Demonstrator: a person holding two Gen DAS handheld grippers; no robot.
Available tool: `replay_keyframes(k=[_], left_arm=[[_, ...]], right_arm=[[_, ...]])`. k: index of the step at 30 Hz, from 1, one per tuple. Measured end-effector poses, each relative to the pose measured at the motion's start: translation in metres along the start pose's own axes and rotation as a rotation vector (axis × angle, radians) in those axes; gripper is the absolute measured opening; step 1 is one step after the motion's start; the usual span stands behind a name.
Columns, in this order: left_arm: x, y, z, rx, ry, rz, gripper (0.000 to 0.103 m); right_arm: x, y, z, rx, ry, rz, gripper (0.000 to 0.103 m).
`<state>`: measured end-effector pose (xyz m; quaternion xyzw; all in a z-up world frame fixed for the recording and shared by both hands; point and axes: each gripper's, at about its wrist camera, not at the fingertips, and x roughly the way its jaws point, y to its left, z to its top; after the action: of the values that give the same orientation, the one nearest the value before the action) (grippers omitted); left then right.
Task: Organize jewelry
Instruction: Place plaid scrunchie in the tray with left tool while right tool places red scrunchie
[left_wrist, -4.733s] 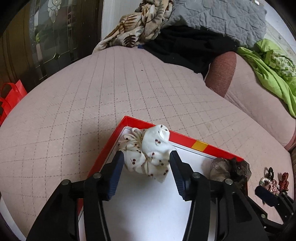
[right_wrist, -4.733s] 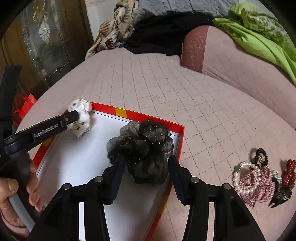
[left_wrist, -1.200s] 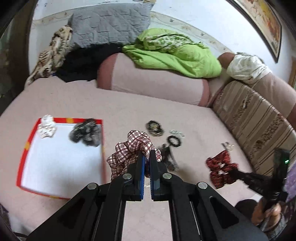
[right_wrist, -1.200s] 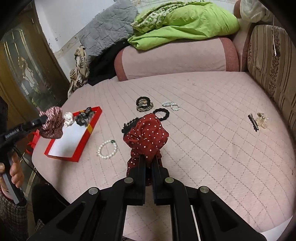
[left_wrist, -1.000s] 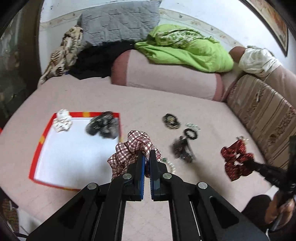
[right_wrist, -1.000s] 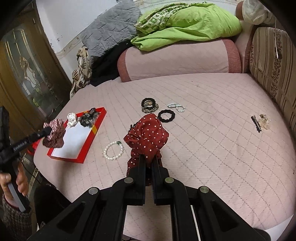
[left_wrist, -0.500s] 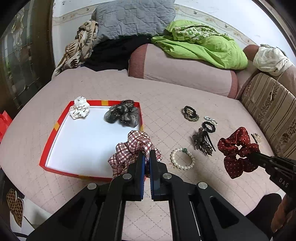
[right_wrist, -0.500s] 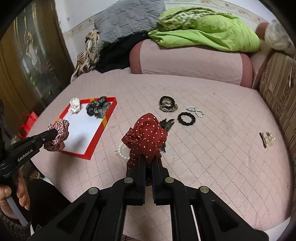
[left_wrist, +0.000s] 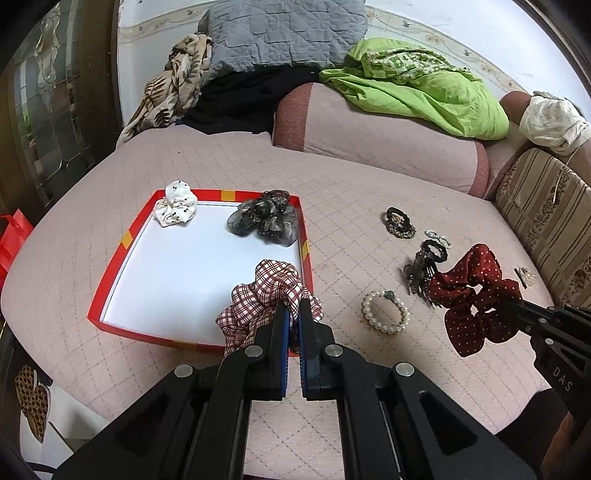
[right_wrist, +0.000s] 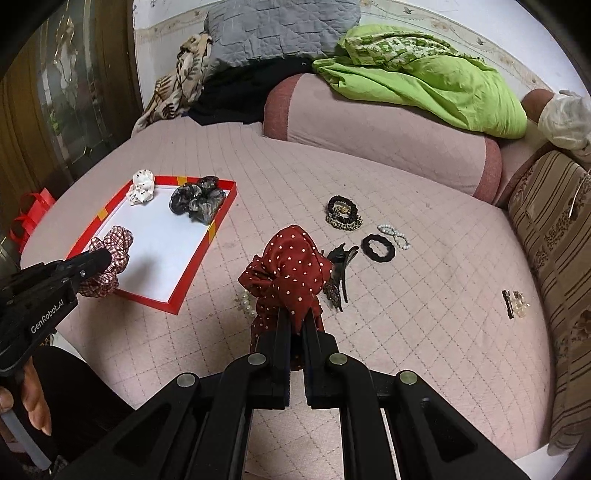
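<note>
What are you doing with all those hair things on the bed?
A person is sorting them into the red tray. The left gripper is shut on a plaid scrunchie over the tray's near corner. The right gripper is shut on a red dotted scrunchie above the bed. A white scrunchie and a black one already lie in the tray. A pearl bracelet and a few other pieces wait on the cover.

A pink quilted bed (left_wrist: 369, 192) meets a striped sofa (left_wrist: 546, 221), white wall (left_wrist: 461, 22) behind.
</note>
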<state>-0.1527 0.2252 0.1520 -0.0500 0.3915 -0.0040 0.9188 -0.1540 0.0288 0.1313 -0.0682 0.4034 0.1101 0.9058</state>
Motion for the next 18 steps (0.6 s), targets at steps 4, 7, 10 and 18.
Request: replay_keyframes(k=[4,7,10,18], left_arm=[[0.001,0.006,0.000,-0.009,0.000,0.006,0.004],[0.003,0.012,0.000,-0.017,0.002,0.021,0.004],[0.006,0.021,0.001,-0.030,0.005,0.040,0.004],[0.023,0.059,0.013,-0.083,0.020,0.077,0.004]], right_arm=[[0.002,0.009,0.005,-0.013,0.006,0.002,0.006],[0.002,0.019,0.010,-0.032,0.000,0.005,0.006],[0.002,0.029,0.017,-0.046,-0.004,0.016,0.006],[0.016,0.062,0.037,-0.082,-0.002,0.063,0.006]])
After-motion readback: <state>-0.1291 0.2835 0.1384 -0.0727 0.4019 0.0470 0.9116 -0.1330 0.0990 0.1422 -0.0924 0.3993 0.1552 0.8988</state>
